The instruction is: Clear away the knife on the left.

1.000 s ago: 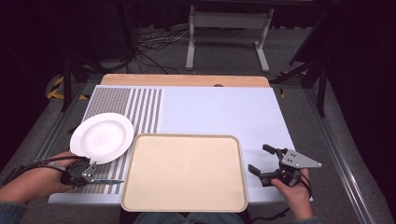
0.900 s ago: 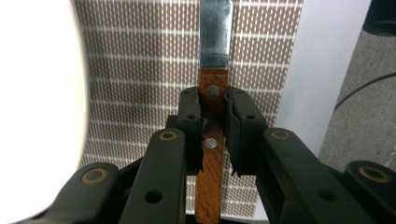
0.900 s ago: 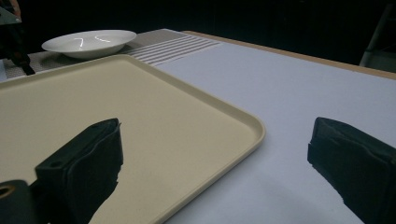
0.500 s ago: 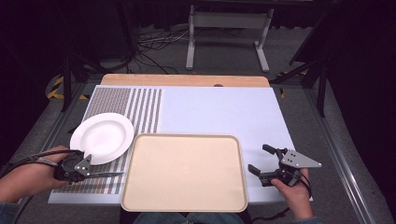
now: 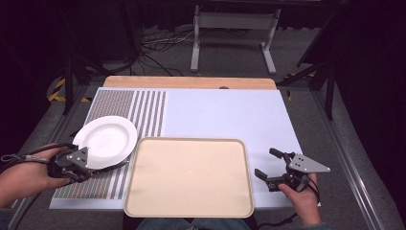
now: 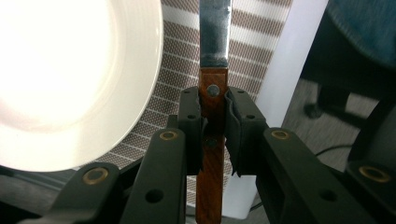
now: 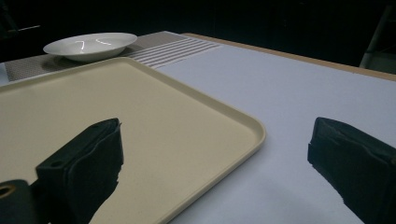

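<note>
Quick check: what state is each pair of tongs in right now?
Left tongs: closed on the knife by its wooden handle.
Right tongs: open, holding nothing.

White plate point(image 5: 106, 140), beige tray point(image 5: 189, 178), brown-handled knife point(image 6: 213, 112).

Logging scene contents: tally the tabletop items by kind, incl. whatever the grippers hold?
Knife, shut in left gripper: 1
White plate: 1
Beige tray: 1
Striped mat: 1
Total: 4

no readable text, labels, brands or numbers anywhere; plate point(image 5: 106, 140), tray point(image 5: 189, 177), knife point(image 6: 212, 100) handle and striped mat point(image 5: 139, 106) all unmarked; yellow-black hazard stripes on floor by desk's far left corner, no lettering
</note>
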A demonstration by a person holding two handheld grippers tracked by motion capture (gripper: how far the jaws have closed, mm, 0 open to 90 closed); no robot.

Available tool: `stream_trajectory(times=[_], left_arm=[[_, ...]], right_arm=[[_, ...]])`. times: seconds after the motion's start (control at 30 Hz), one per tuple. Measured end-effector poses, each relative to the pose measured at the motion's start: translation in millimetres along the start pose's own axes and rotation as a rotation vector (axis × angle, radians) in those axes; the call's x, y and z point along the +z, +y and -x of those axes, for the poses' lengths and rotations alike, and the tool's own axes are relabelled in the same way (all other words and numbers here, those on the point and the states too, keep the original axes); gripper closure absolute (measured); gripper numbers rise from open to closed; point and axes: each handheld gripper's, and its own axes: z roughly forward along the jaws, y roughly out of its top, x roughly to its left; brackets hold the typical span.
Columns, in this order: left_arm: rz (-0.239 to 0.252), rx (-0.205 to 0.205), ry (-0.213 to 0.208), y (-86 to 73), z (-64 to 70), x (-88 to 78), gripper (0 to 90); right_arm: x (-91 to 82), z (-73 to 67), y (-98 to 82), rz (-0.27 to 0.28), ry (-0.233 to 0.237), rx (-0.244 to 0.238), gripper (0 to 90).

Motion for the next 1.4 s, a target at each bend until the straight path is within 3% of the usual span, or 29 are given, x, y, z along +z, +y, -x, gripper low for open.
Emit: stream_trajectory(times=[0.3,0.53,0.7,0.83,0.97,1.13,1.33,1.4], left_arm=[[0.072,-0.146,-0.061,3.7,-1.2,-4.5,77.7],[0.118,-0.258,-0.124,14.0,6.9,-7.7,77.7],[0.110,-0.284,-0.134,26.2,12.1,-8.6,77.7],[0.134,-0.314,-0.162,35.5,16.5,-9.3,77.7],[0.131,-0.343,-0.159,46.6,19.8,-6.8,77.7],[0.127,-0.339,-0.146,59.6,23.5,-1.2,77.7],[0.148,-0.359,-0.167,77.7,27.9,6.0,77.7],[0.150,-0.349,-0.167,82.3,28.5,8.5,77.7]], right_arm=[[-0.8,-0.7,0.7,0.004,-0.002,-0.002,3.9],[-0.6,-0.5,0.6,0.002,-0.001,-0.001,3.9],[-1.2,-0.6,1.0,0.002,0.003,-0.004,4.0],[-1.8,-0.1,1.0,0.002,0.002,-0.006,3.9],[-1.4,-0.2,1.1,0.002,0.005,-0.008,3.9],[-2.2,0.3,1.1,0.002,0.000,-0.008,3.9],[-2.2,0.4,1.2,0.004,0.002,-0.008,3.9],[-2.4,0.8,1.1,0.005,0.003,-0.009,3.9]])
